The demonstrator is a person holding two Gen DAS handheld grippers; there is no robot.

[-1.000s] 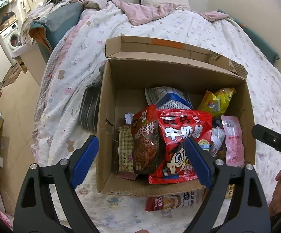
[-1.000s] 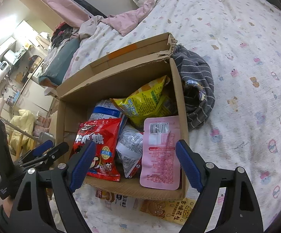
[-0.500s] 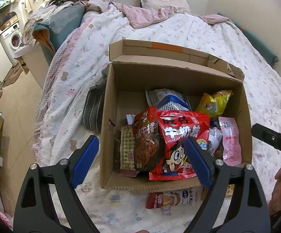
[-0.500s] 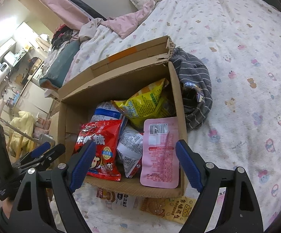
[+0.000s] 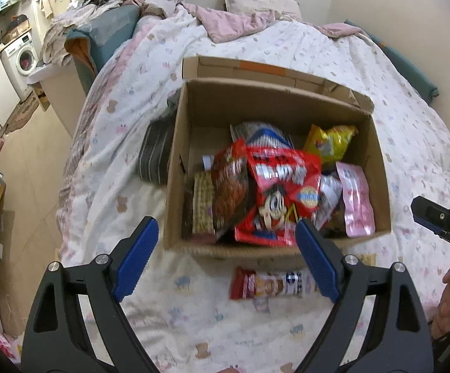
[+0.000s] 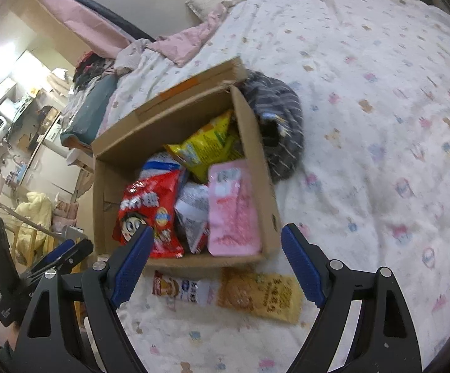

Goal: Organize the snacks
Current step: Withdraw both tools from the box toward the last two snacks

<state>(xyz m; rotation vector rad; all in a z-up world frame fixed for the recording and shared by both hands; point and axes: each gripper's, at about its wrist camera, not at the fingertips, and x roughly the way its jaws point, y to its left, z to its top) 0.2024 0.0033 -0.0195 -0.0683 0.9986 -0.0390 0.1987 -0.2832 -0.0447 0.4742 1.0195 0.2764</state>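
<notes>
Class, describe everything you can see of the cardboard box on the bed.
The cardboard box is plain brown corrugated card, open at the top, its far flap folded back and bearing a strip of orange tape. It sits upright on the patterned bedsheet, packed with snack packets. A dark striped cloth lies against one side. Two packets lie on the sheet by its near wall.

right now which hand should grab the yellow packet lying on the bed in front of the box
Right, probably. The yellow packet lies almost between the right tongs, which are open; in the left wrist view it barely shows, off beside the left tongs.
</notes>
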